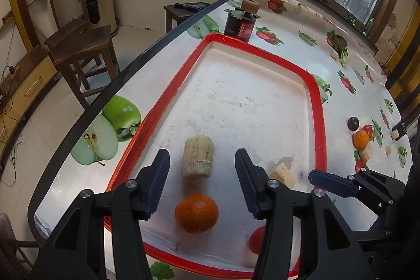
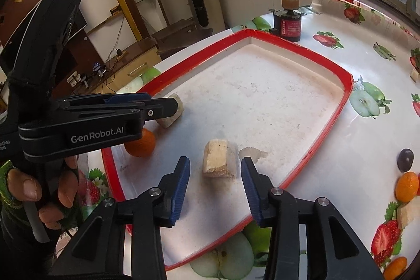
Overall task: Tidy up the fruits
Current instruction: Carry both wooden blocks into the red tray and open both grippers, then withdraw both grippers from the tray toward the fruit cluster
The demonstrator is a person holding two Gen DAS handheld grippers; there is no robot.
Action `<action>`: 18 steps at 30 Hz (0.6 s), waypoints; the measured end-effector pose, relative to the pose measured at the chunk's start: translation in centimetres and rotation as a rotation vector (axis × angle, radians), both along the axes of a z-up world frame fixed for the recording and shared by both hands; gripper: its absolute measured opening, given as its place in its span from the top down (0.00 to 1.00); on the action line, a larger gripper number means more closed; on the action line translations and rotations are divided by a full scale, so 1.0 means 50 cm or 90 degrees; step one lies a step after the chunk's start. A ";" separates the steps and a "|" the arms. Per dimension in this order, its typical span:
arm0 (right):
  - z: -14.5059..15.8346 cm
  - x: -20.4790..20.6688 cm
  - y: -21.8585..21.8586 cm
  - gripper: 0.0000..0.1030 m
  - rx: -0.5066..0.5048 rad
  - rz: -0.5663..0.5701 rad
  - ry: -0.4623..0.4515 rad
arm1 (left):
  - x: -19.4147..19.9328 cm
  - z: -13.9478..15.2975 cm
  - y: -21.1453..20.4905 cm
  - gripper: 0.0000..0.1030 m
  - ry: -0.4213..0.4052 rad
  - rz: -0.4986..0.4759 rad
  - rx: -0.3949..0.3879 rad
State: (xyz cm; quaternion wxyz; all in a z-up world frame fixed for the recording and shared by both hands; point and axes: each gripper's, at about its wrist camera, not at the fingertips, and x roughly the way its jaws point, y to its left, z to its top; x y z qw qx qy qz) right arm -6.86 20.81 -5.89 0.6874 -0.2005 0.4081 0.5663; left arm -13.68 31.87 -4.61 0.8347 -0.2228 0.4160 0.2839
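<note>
A white tray with a red rim (image 1: 319,106) (image 2: 346,93) lies on the fruit-print table. In it are a pale sugarcane chunk (image 1: 198,158) (image 2: 172,113), an orange (image 1: 196,213) (image 2: 141,144), a red fruit (image 1: 256,239) and a second cane piece (image 1: 282,173) (image 2: 218,159). My left gripper (image 1: 202,180) is open over the tray, the cane chunk just beyond its fingertips. My right gripper (image 2: 214,188) is open and empty, just short of the second cane piece. Outside the tray lie a dark plum (image 1: 353,123) (image 2: 405,159), an orange (image 1: 361,138) (image 2: 407,186) and cane pieces (image 2: 408,211).
A dark red jar with a beige roll on top (image 1: 241,22) (image 2: 288,22) stands past the tray's far end. The table's left edge (image 1: 126,70) drops to the floor, with wooden stools (image 1: 84,49) beside it. Another orange (image 2: 396,267) sits at the near right.
</note>
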 end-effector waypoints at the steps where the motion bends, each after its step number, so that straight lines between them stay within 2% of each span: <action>1: 0.005 -0.001 -0.009 0.59 0.003 -0.001 -0.002 | -0.002 0.005 -0.005 0.51 -0.003 0.000 0.001; 9: 0.048 0.008 -0.104 0.56 0.030 -0.035 -0.001 | 0.002 0.025 -0.061 0.51 -0.020 -0.019 0.009; 12: 0.060 0.020 -0.152 0.52 0.041 -0.060 -0.006 | -0.003 0.039 -0.093 0.51 -0.057 -0.012 0.028; 16: 0.067 0.046 -0.210 0.51 0.049 -0.101 -0.003 | -0.012 0.068 -0.147 0.50 -0.153 -0.036 0.056; 18: 0.070 0.056 -0.240 0.51 0.052 -0.120 -0.005 | -0.009 0.080 -0.176 0.38 -0.177 -0.040 0.079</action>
